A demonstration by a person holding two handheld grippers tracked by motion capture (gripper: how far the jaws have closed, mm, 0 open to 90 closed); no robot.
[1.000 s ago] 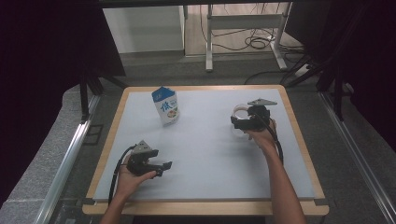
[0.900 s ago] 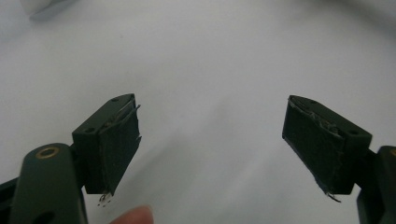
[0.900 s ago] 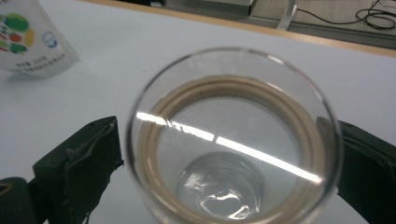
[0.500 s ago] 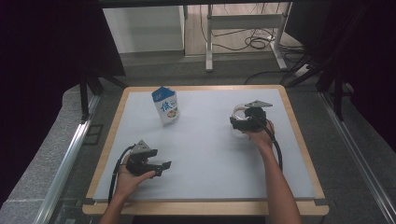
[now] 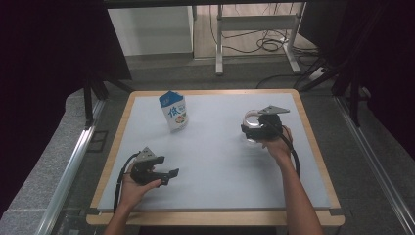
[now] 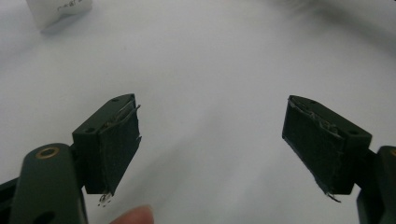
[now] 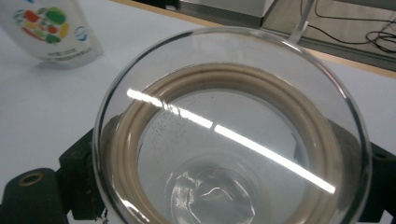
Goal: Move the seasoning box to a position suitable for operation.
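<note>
The right claw is clamped on a clear glass jar, its 2 black jaws standing wide on either side of the glass wall. They have just been closing a little, with the jar between them. In the right gripper view the camera looks straight down the open mouth: a pale ring runs round inside, below the rim, and the bottom shows clear and, as far as can be told, empty. In the high view the jar sits at the right side of the table, toward the far edge, with the right hand behind the claw. Whether it rests on the white surface or is lifted just off it I cannot tell. The grip across the wall, mouth up, probably keeps the jar steady and ready to take something poured in.

The left claw waits at the near left, its jaws apart and holding nothing; the left gripper view has bare white table between the 2 pads. It rests low in the left hand, likely kept free for the next pick.

A small blue-and-white milk carton stands upright at the far left of the table, well apart from both claws.
</note>
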